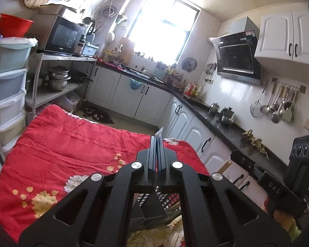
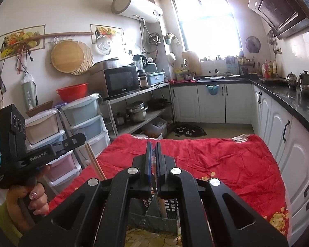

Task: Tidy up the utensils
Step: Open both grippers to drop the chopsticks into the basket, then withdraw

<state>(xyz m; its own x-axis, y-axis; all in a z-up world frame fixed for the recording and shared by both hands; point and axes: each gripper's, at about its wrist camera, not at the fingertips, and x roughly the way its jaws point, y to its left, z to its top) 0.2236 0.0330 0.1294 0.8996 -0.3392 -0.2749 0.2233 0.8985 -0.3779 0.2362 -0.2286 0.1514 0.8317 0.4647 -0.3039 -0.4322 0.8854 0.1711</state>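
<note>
My left gripper [image 1: 158,142] has its fingers clenched on a thin clear utensil [image 1: 160,131] above the red cloth [image 1: 72,144], while only my right view shows my right gripper [image 2: 152,154], fingers nearly together on nothing, above the black basket [image 2: 154,216].

Matt black plastic on the left gripper [image 1: 158,142], with bright metal pins at the joints; the right gripper [image 2: 153,154] shows the same finish. Under both lies a red cloth [image 1: 76,144], creased and soft, printed with flowers. The holder [image 2: 154,216] looks like dark perforated plastic, dull. A pale wooden stick [image 2: 95,162] leans at the cloth's edge. The counter [image 2: 294,100] is glossy black stone, the cabinets [image 2: 212,103] smooth white. Shiny steel pots [image 2: 137,111] sit on a metal rack [image 2: 134,94].
</note>
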